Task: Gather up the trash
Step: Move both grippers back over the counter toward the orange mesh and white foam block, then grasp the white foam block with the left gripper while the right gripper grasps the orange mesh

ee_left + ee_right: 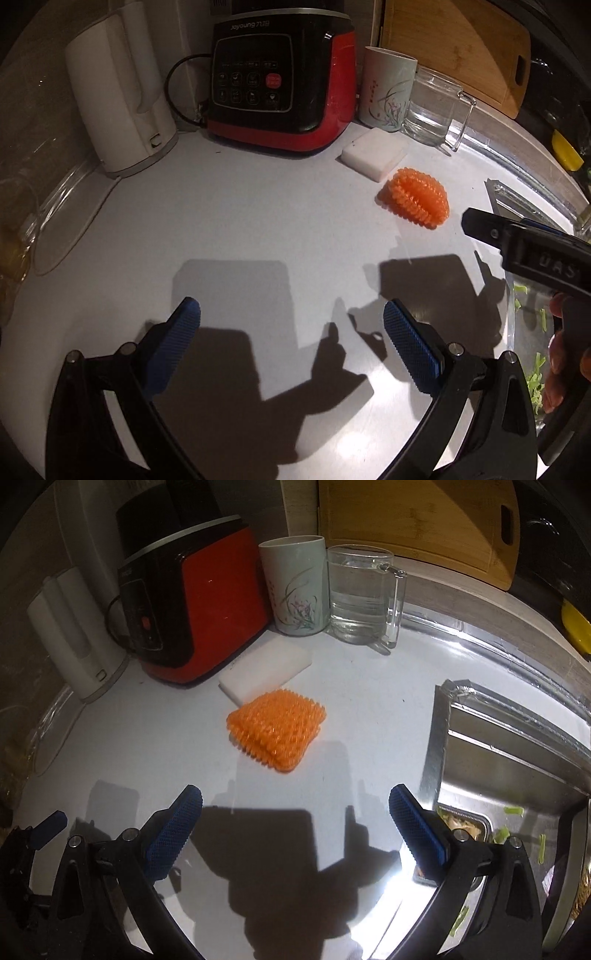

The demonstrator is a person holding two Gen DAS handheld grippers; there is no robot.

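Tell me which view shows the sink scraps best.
Right wrist. It looks down into the sink, showing green scraps on the steel floor and food in the strainer. Left wrist catches only a few green bits at the right edge, mostly hidden behind the right claw and hand.

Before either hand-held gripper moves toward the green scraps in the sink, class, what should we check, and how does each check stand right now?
1. Left hand-held gripper open and carrying nothing: ok.
2. Right hand-held gripper open and carrying nothing: ok.
3. Trash located: green scraps lie in the sink: ok.
4. Orange scrubber and white sponge sit on the counter, apart from the sink: ok.
5. Glass mug, with water in it, stands upright by the back wall, away from both grippers: ok.
6. Bin or bag for the trash: none in view, cannot tell.
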